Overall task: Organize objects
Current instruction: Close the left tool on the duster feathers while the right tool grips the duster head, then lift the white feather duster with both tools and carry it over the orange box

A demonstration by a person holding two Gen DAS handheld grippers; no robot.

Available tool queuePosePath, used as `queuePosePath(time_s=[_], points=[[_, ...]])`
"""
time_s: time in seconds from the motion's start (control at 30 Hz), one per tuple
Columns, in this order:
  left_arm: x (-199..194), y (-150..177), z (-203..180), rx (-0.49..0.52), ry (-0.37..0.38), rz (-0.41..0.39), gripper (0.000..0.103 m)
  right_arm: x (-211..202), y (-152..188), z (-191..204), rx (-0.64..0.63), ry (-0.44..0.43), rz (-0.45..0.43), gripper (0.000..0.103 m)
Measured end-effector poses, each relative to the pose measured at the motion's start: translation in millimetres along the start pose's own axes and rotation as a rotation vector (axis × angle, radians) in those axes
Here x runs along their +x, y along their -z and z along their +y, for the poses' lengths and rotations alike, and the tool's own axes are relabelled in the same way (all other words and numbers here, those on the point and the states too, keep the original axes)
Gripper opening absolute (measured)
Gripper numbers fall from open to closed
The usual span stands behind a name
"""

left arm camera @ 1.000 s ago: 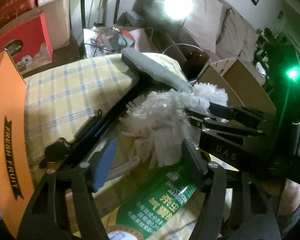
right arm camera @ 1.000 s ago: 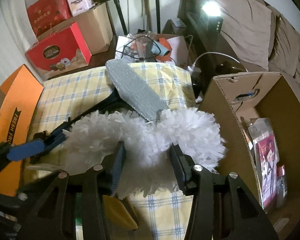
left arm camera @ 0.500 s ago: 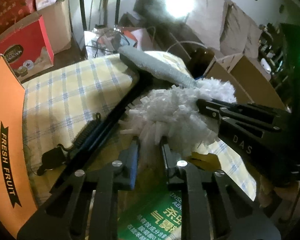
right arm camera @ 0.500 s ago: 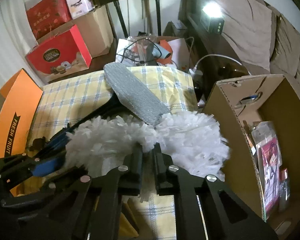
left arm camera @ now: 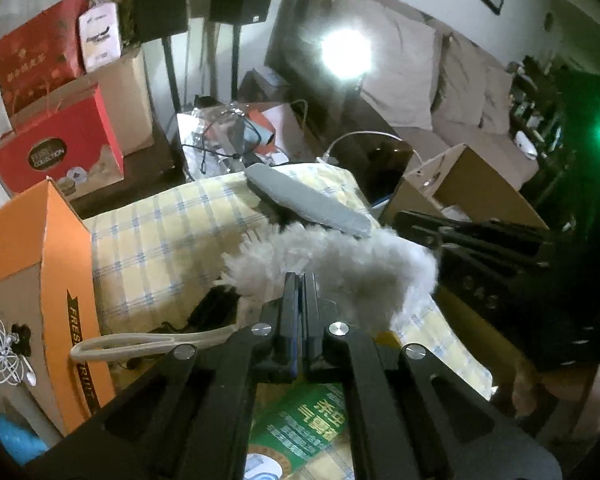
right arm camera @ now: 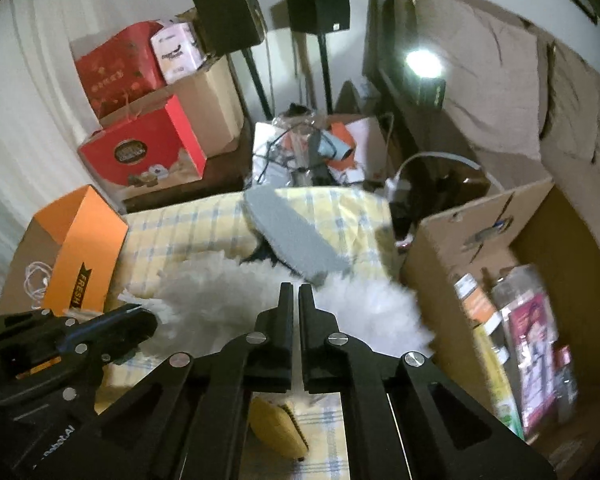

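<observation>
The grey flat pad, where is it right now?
In both wrist views the grey pad lies mid-frame on the checked cloth, just beyond the white fluffy duster, with the open cardboard box to its right.

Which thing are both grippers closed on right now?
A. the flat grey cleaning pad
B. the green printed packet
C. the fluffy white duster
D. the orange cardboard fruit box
C: the left gripper and the right gripper have both just been closing, and their jaws are now pinched together in the fluffy white duster, while the flat grey cleaning pad lies free beyond it.
</observation>
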State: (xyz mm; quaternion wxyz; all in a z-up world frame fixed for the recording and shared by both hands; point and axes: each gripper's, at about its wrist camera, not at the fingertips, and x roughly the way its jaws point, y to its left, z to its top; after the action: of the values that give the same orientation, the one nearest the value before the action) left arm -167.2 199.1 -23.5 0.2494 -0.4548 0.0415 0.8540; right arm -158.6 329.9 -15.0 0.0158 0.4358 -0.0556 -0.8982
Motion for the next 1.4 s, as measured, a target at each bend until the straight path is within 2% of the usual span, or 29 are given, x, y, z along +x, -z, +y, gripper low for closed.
queuePosePath(time_s=[0.17,0.2,0.27,0.3,0.33,0.37,0.4,0.47,0.57,0.67,0.73,0.8,1.1,1.4], points=[[7.8,4.8,4.6,-0.007,0.000,0.019,0.001,1.9,4.2,-3.5,-0.006,0.014,0.018,0.004],[10.4,5.3,6.1,-0.013,0.000,0.023,0.001,4.2,6.1,-4.9,-0.001,0.008,0.035,0.008],[13.6,7.2,7.0,-0.019,-0.007,0.030,0.003,11.3,10.8,-10.2,0.029,-0.009,0.068,0.022],[17.0,8.2,8.1,-0.023,-0.008,0.040,0.007,12.2,13.6,-12.0,0.034,0.004,0.067,0.046],[20.6,9.6,9.3,-0.025,-0.004,0.050,0.016,14.3,16.2,-12.9,0.033,0.034,0.062,0.063],[24.2,10.8,9.8,-0.027,-0.006,0.059,0.023,16.2,18.8,-13.7,0.029,0.047,0.057,0.067],[28.9,11.7,10.7,-0.028,-0.013,0.067,0.025,19.2,21.1,-13.6,0.026,0.046,0.064,0.067],[34.9,13.3,10.7,-0.033,-0.013,0.077,0.025,27.9,25.6,-13.2,0.029,0.019,0.097,0.067],[44.7,15.4,10.9,-0.043,-0.003,0.092,0.023,39.6,30.0,-10.1,0.001,0.035,0.124,0.056],[48.9,17.1,9.5,-0.039,-0.013,0.094,0.008,45.7,31.1,-9.9,-0.009,0.026,0.139,0.030],[47.0,16.9,9.3,-0.041,-0.006,0.091,0.004,45.5,30.5,-8.2,-0.020,0.027,0.134,0.013],[43.6,16.4,8.6,-0.039,-0.008,0.085,0.004,43.0,30.0,-6.1,-0.026,0.027,0.125,0.007],[1.6,0.8,9.0,-0.060,0.019,-0.002,0.003,10.5,16.0,2.4,-0.033,0.018,0.032,0.004],[-67.5,-26.3,4.4,-0.051,0.030,-0.137,0.003,-54.1,-22.8,15.2,-0.045,-0.005,-0.109,0.004]])
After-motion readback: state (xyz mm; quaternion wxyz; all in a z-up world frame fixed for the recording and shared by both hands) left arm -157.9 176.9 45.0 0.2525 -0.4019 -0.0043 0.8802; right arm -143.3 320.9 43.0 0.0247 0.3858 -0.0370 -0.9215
